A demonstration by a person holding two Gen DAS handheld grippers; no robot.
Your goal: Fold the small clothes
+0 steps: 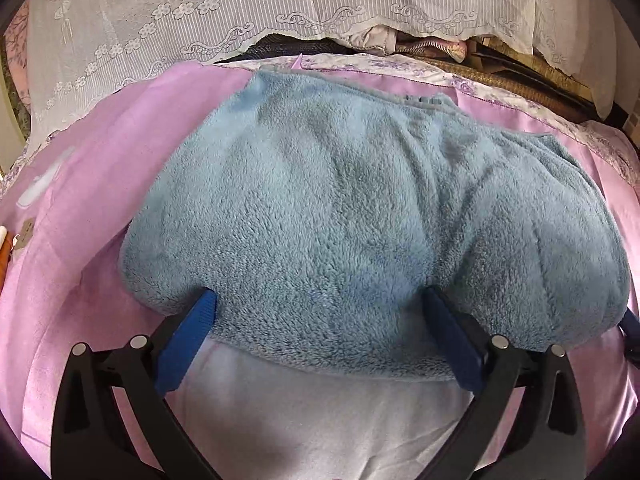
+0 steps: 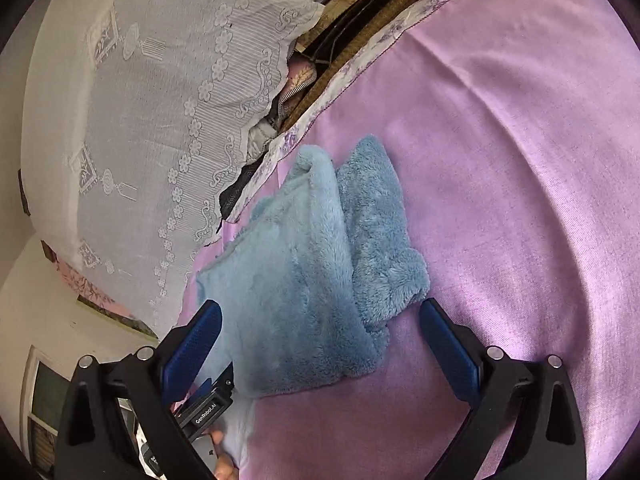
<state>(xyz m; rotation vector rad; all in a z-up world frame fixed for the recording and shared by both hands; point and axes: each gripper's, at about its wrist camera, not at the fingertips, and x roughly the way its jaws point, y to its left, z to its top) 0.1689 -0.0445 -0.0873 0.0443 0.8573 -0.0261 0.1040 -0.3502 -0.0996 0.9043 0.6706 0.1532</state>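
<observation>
The left gripper (image 1: 320, 304) is spread wide, its blue fingertips (image 1: 198, 312) touching the near edge of a folded blue fleece garment (image 1: 352, 216). The garment lies on a pink sheet (image 1: 88, 216), with a white lace cover (image 1: 168, 20) at the far side.

Your left gripper's (image 1: 320, 300) fingertips (image 1: 206, 300) vanish under the blue fleece garment (image 1: 360, 216); lace cloth (image 1: 200, 20) hides the clutter behind.
</observation>
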